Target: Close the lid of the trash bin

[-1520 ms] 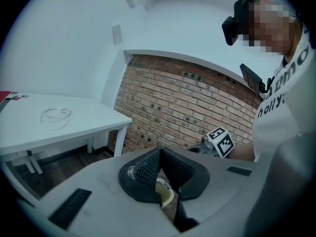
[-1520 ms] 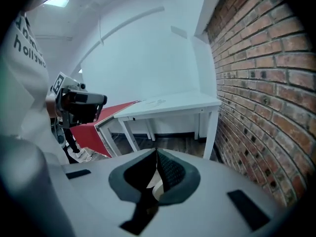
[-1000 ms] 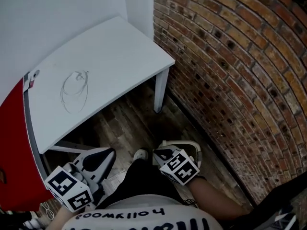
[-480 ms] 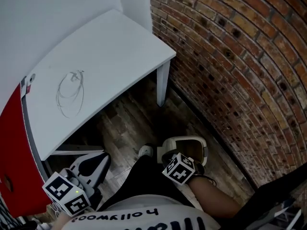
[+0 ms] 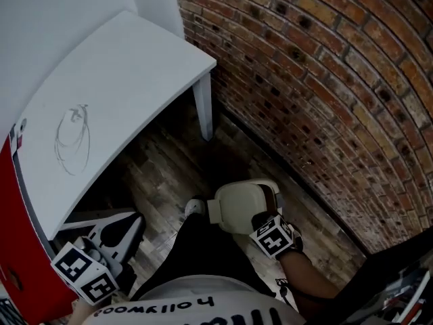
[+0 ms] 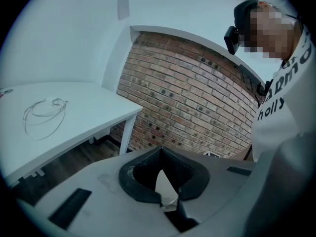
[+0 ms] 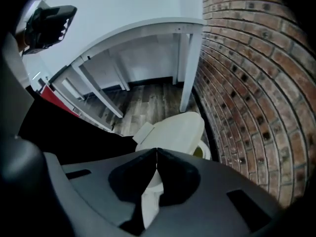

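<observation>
A small cream trash bin (image 5: 267, 189) stands on the wooden floor by the brick wall. Its lid (image 5: 237, 205) lies tilted low over the opening. In the right gripper view the lid (image 7: 173, 131) covers most of the bin, and a strip of the rim (image 7: 204, 151) with a yellowish inside shows at the right. My right gripper (image 7: 157, 150) is shut and hovers just behind and above the lid; I cannot tell if it touches. In the head view it (image 5: 259, 220) sits at the lid's near edge. My left gripper (image 5: 130, 221) (image 6: 160, 150) hangs shut and empty at the lower left, far from the bin.
A white table (image 5: 115, 87) with a thin wire loop (image 5: 71, 134) stands to the left, its leg (image 5: 204, 110) just beyond the bin. The brick wall (image 5: 325, 93) closes the right side. A red cabinet (image 5: 20, 256) is at far left. My shoe (image 5: 196, 207) is beside the bin.
The lid has come down from upright to lying low over the opening. My right gripper moved right and down with it. The left gripper barely moved.
</observation>
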Available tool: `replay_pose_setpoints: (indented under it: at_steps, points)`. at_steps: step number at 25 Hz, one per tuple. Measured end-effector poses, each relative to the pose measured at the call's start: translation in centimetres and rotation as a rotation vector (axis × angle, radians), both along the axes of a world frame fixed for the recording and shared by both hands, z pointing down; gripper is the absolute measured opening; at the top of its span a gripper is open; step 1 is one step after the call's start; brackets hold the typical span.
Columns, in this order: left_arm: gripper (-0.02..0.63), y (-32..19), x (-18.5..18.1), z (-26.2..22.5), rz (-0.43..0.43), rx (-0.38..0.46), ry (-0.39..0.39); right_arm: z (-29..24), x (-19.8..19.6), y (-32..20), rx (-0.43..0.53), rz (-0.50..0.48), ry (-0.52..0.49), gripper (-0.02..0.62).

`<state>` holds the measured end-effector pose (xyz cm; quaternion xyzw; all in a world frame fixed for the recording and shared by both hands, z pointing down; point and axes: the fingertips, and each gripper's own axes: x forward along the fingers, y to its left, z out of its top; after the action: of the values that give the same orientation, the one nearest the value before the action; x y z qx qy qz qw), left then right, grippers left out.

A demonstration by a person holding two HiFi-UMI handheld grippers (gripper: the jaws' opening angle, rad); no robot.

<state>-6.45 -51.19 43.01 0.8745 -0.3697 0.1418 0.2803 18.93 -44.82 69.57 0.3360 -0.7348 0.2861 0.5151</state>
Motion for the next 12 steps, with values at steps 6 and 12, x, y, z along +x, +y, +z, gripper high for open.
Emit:
replay_pose_setpoints:
  at_steps: [6,12]
  points:
    - [0.006,0.3,-0.2,1.6,0.021,-0.043,-0.023,1.5,3.0,-0.6,0.034,0.154,0.018,0.009]
    - [0.006,0.4,0.1,4.0,0.02,-0.076,-0.037,3.0,5.3,-0.4,0.046,0.263,0.059,0.009]
